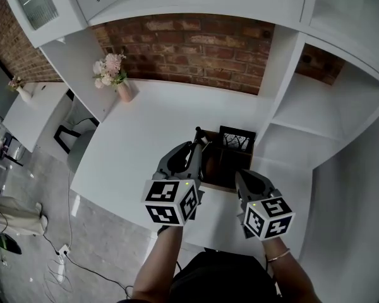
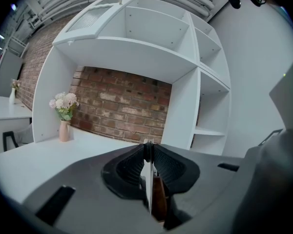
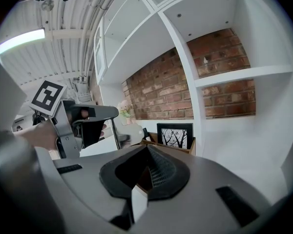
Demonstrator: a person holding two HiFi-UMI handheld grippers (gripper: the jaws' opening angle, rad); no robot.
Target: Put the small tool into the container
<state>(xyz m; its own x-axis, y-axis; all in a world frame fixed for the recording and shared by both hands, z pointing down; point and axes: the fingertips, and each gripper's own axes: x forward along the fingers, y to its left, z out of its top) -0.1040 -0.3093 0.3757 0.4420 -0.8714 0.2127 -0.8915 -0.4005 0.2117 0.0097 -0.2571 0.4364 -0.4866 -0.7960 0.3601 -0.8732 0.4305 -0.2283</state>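
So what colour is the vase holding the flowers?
Pale pink. The vase holds pink and white flowers, and it shows best in the left gripper view.

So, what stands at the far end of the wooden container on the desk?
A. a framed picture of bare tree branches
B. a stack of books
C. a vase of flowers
A: a black-framed picture of bare branches stands upright at the far end of the wooden container, while the vase of flowers stands apart on the desk.
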